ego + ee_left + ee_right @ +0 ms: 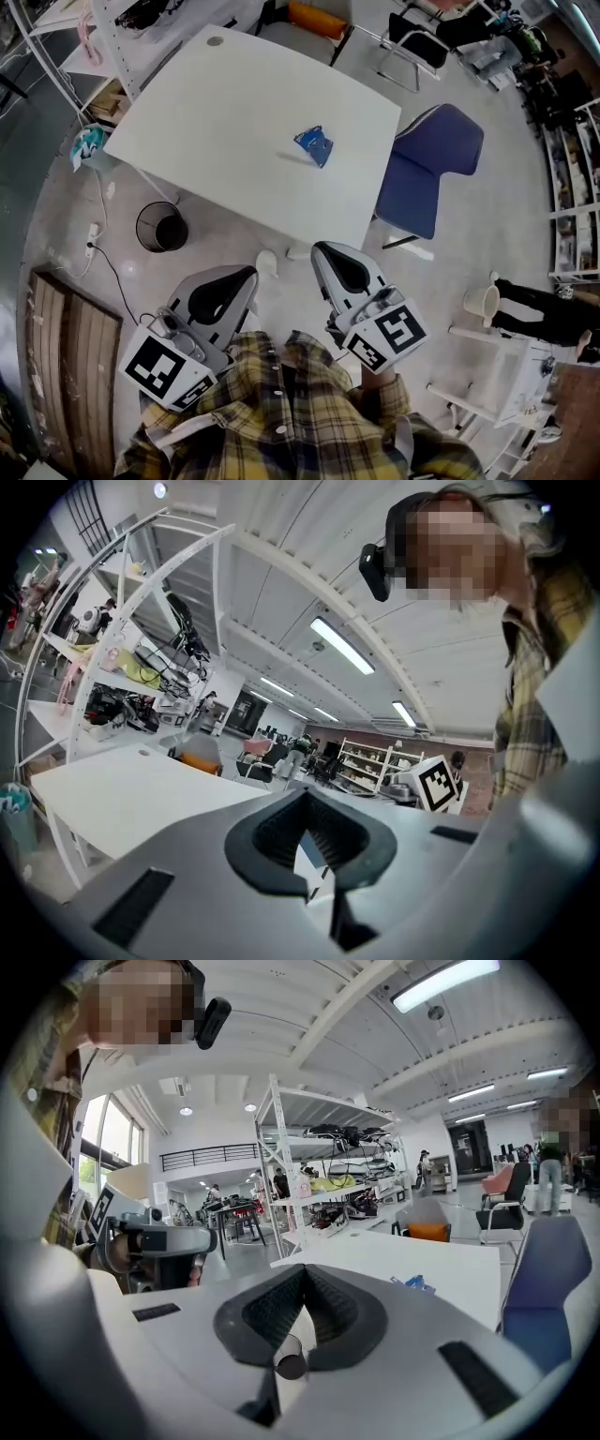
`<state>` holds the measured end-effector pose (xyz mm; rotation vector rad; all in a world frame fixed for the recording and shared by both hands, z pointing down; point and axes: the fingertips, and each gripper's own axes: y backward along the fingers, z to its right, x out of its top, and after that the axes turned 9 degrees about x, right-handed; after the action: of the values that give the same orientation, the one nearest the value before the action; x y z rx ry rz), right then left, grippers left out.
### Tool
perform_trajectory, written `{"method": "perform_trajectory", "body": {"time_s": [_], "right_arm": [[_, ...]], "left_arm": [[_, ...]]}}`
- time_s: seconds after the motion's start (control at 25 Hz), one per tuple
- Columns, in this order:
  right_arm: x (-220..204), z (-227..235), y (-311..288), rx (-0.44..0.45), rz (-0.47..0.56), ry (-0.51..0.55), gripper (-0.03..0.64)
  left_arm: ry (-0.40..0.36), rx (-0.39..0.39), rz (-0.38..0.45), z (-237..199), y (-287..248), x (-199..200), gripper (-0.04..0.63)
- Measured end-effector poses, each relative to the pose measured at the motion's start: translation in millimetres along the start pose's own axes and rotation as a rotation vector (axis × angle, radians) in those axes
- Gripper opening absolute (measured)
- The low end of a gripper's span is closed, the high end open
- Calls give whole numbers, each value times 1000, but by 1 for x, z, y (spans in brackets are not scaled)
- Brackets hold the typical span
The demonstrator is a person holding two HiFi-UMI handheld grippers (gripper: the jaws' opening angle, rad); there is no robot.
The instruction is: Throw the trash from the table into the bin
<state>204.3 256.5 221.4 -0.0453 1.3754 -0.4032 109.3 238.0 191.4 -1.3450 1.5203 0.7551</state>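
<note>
A crumpled blue wrapper (313,145) lies alone on the white table (234,103); the right gripper view shows the wrapper (413,1283) far ahead on the tabletop. A black bin (161,227) stands on the floor by the table's near left side. My left gripper (249,274) and right gripper (321,249) hover side by side just short of the table's near edge, both shut and holding nothing. In the left gripper view the jaws (305,795) meet at their tips, and in the right gripper view the jaws (305,1270) meet the same way.
A blue chair (433,167) stands at the table's right end. White shelving (89,56) and a power cable (103,253) are at the left. At the right are a person in black (544,311) and a white frame (487,370).
</note>
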Motion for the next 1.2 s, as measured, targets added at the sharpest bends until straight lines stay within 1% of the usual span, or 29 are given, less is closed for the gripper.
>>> {"method": "perform_trajectory", "body": {"time_s": [0.2,0.44,0.6,0.8,1.0,1.2], "right_arm": [[5,31,-16,-40,-1,-9,-2],[19,87,-44,-82,9,-31,-2],[29,128,-68,-86,3,-47,-2],[42,173,-93,-88,-3,-65,-2],[52,203,-108,-75,-1,-54,-2],[54,225,-112,-100,-16,-63,-2]], "left_arm": [[9,-3,-4,-22,-22,6,-2],[-16,-1,-9,-54,-61,29,-2],[-44,9,-6,-77,-96,52,-2],[-43,30,-11,-103,-133,69,-2],[-59,23,-1,-111,-163,83,-2],[-64,0,-11,-115,-181,88,-2]]}}
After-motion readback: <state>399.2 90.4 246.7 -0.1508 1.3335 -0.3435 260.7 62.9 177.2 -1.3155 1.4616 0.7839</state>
